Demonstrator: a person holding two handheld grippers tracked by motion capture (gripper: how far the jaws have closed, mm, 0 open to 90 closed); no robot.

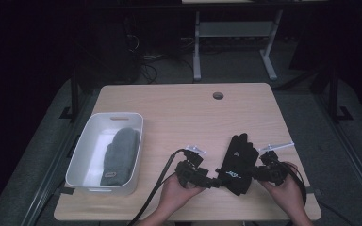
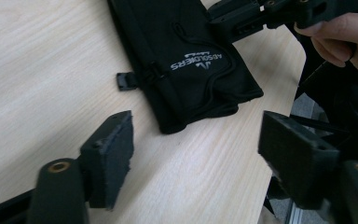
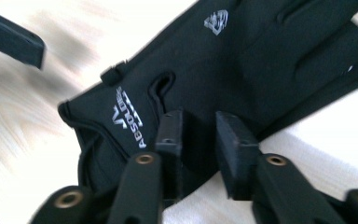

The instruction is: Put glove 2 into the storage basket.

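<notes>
- Table (image 1: 179,101) of pale wood grain, rectangular with rounded corners and a round cable hole (image 1: 218,95) near its far edge, is seen from the high view.
- A black fabric glove with white lettering near its cuff (image 1: 238,165) is laid flat on the near right part of the table, fingers pointing away from the person, cuff toward the near edge.
- The left gripper (image 2: 196,154) is held just beside the cuff on the glove's left; its jaws are spread wide, with bare tabletop between the pads (image 2: 114,156) and nothing gripped. No contact with the glove is seen in the left gripper view.
- The right gripper (image 3: 199,140) is positioned at the glove's right edge, over the cuff and palm area. A narrow gap is left between its pads (image 3: 235,149), and dark fabric is seen in that gap; whether the pads press on the fabric cannot be told.
- A small black clip (image 2: 127,80) is seen at the glove's side seam.
- A white rectangular plastic bin (image 1: 87,141) is set at the table's left edge, well apart from the black glove.
- A grey knitted mitten (image 1: 120,155) is contained in that bin.
</notes>
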